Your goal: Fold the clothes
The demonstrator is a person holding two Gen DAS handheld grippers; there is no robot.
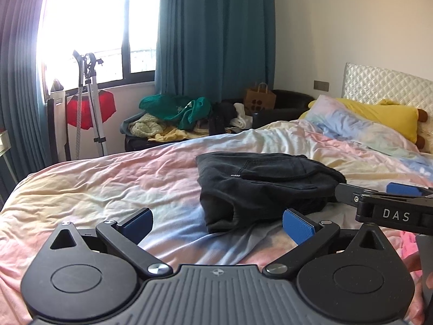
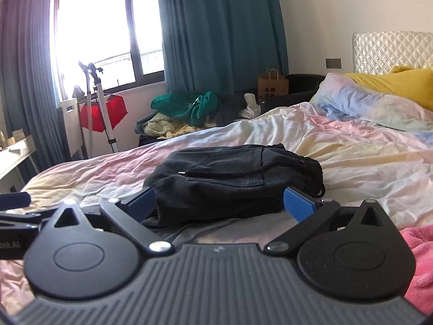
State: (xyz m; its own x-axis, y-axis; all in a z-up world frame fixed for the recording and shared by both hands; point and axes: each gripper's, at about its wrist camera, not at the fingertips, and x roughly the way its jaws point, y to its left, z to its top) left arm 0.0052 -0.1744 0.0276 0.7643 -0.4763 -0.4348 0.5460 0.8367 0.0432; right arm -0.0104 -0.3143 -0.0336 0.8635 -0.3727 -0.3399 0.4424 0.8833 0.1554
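A folded black pair of trousers (image 1: 265, 187) lies on the pastel bed cover (image 1: 108, 184), back pocket and drawstring up. My left gripper (image 1: 217, 223) is open and empty, just in front of the bundle's near left corner. My right gripper (image 2: 217, 203) is open, its blue pads either side of the near edge of the trousers (image 2: 232, 181), not closed on it. The right gripper also shows in the left wrist view (image 1: 379, 192) at the bundle's right side. Part of the left gripper shows at the left edge of the right wrist view (image 2: 13, 211).
Pillows (image 1: 360, 124) and a quilted headboard (image 1: 384, 84) are at the right. A chair with piled clothes (image 1: 173, 119) and a paper bag (image 1: 259, 97) stand behind the bed. A pink cloth (image 2: 419, 254) lies at near right. A window and teal curtains (image 1: 213, 40) are beyond.
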